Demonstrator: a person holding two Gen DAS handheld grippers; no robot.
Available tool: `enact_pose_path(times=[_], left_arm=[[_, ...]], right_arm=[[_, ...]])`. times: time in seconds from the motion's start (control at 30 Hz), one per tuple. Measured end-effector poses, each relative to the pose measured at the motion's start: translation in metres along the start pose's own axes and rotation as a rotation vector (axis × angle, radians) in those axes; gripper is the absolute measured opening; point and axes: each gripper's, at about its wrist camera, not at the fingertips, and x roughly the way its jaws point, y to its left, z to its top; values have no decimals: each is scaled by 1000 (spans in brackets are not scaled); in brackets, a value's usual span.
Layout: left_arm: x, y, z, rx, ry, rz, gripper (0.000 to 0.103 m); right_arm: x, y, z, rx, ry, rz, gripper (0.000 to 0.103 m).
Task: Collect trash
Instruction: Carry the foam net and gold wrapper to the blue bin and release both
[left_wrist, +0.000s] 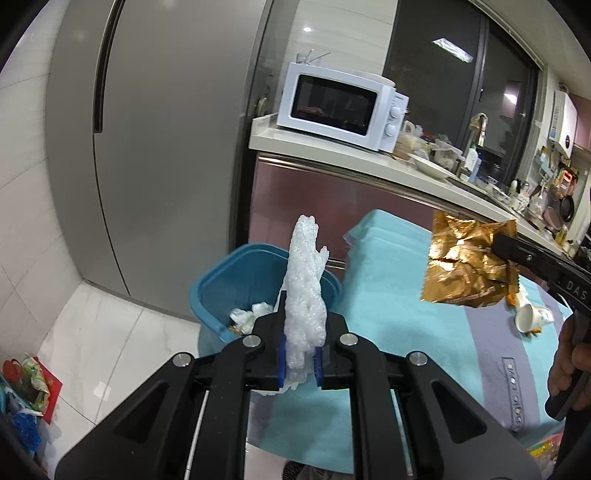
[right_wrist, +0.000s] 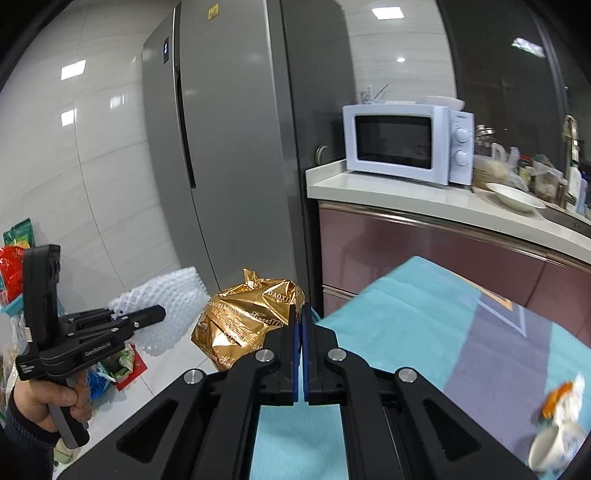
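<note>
My left gripper is shut on a white foam net sleeve, which stands up between its blue pads in front of the blue trash bin. The bin stands on the floor beside the table and holds crumpled paper. My right gripper is shut on the edge of a crumpled gold foil wrapper, which hangs left of its fingers. In the left wrist view the gold wrapper is held in the air over the table, right of the bin. In the right wrist view the left gripper holds the foam sleeve at the left.
A turquoise and grey cloth covers the table, with a tipped white cup and scraps on it. A grey fridge and a counter with a white microwave stand behind. Bags and packaging lie on the floor at left.
</note>
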Motion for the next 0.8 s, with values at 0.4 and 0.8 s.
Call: enact_pose_path(times=[0.4,0.8], left_arm=[[63,11,33,-9,48,9,11],[158,36,24,-103,173,50,11]], right_arm=[[100,-3,28,-52,112,-7,0],[204,-1,28,-118,290,-42,1]])
